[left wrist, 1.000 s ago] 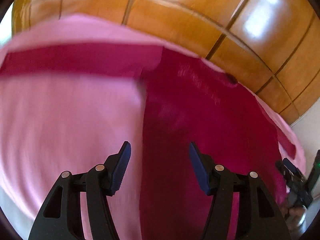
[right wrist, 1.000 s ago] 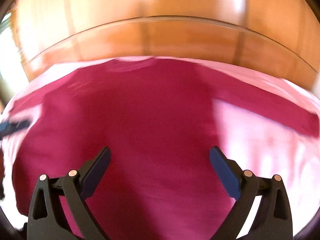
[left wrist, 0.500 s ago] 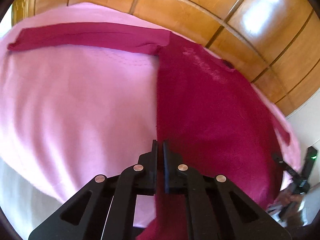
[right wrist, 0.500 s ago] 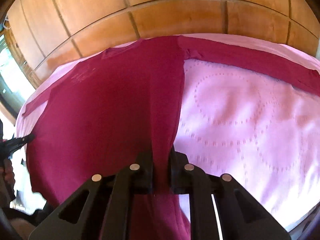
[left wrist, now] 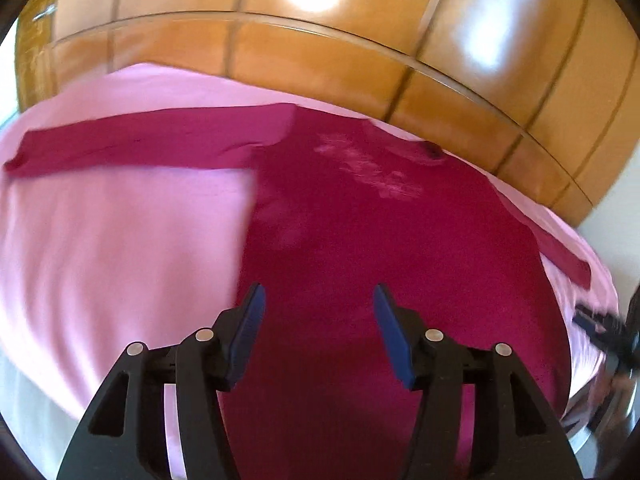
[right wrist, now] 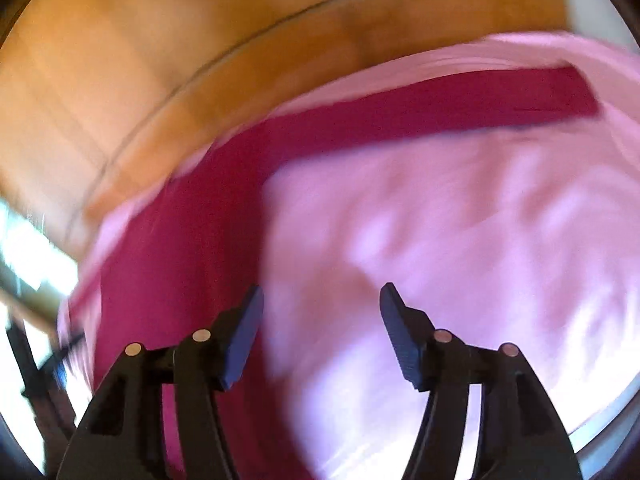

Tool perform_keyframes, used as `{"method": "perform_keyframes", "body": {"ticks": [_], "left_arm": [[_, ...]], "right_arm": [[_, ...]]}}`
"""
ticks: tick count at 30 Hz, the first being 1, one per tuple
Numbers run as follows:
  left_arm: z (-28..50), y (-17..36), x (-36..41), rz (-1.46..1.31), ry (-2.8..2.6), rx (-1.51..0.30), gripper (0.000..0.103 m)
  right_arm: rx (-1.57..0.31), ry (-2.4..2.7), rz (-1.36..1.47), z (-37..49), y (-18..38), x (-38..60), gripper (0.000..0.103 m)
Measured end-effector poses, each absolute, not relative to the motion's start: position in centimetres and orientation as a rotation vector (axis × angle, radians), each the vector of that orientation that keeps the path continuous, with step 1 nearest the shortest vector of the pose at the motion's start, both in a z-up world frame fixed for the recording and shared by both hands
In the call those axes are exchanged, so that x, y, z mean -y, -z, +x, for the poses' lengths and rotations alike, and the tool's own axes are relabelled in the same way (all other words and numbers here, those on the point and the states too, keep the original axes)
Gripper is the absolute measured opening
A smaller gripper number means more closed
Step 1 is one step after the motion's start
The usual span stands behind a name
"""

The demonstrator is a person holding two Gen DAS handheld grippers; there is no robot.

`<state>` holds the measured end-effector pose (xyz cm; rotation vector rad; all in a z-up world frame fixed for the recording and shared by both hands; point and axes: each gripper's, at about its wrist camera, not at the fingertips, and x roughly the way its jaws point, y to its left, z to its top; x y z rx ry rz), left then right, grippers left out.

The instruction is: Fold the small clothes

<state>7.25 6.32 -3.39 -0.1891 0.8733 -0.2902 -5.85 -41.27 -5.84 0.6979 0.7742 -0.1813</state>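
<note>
Just one crimson top, outspread.

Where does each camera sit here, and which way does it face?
Left wrist: on the left tool, looking down and forward over the shirt body; its jaws are opening, nothing between them; right tool at the edge.
Right wrist: on the right tool, over the bedspread beside the shirt; jaws opening, empty.
Shared: shirt, bedspread, wooden headboard.
</note>
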Motion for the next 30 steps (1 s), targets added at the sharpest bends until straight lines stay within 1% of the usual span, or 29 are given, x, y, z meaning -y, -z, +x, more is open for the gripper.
{"method": "perform_keyframes", "body": {"ticks": [4, 5, 7, 8, 9, 10, 11, 12, 13, 15, 17, 22, 26, 30], "left_arm": [[8.2, 5.0, -2.8, -0.134, 0.354, -0.913, 0.055], [8.4, 5.5, -1.9, -0.114, 0.365, -0.931, 0.055], [8.7, 6.4, -0.9, -0.093, 0.375, -0.959, 0.056], [8.5, 6.5, -0.8, -0.087, 0.376, -0.962, 0.06], [8.4, 6.5, -0.7, -0.084, 0.378, -0.96, 0.061], [8.4, 6.5, -0.7, -0.081, 0.38, -0.958, 0.063], [8.3, 6.5, -0.6, -0.079, 0.38, -0.958, 0.063], [8.3, 6.6, -0.7, -0.076, 0.378, -0.959, 0.063], [8.3, 6.6, -0.8, -0.076, 0.376, -0.961, 0.063], [8.2, 6.6, -0.8, -0.076, 0.375, -0.965, 0.063], [8.3, 6.5, -0.9, -0.076, 0.372, -0.967, 0.063], [8.9, 6.5, -1.3, -0.129, 0.378, -0.973, 0.063], [9.3, 6.4, -2.0, -0.181, 0.396, -0.982, 0.063], [9.6, 6.2, -2.8, -0.229, 0.41, -0.988, 0.063]], "right_arm": [[-0.671, 0.313, 0.926, -4.5, 7.2, 49.2, 0.062], [-0.658, 0.344, 0.969, -4.0, 7.8, 50.7, 0.061], [-0.634, 0.413, 1.049, -3.0, 8.9, 54.0, 0.055], [-0.617, 0.448, 1.072, -2.6, 9.4, 55.4, 0.048], [-0.603, 0.48, 1.089, -2.3, 9.6, 56.5, 0.041], [-0.59, 0.503, 1.111, -2.0, 9.9, 57.6, 0.037], [-0.581, 0.519, 1.126, -1.3, 10.2, 58.6, 0.034], [-0.582, 0.543, 1.125, -0.9, 10.2, 59.4, 0.027], [-0.591, 0.566, 1.113, -0.1, 10.1, 60.1, 0.024], [-0.632, 0.585, 1.066, 1.4, 9.6, 60.6, 0.013], [-0.671, 0.587, 0.971, 3.2, 8.1, 59.8, 0.007], [-0.653, 0.438, 0.748, 6.7, 3.2, 54.8, 0.007], [-0.67, 0.279, 0.649, 9.8, 1.3, 48.6, 0.007], [-0.715, 0.08, 0.566, 14.8, 0.3, 39.9, 0.006]]}}
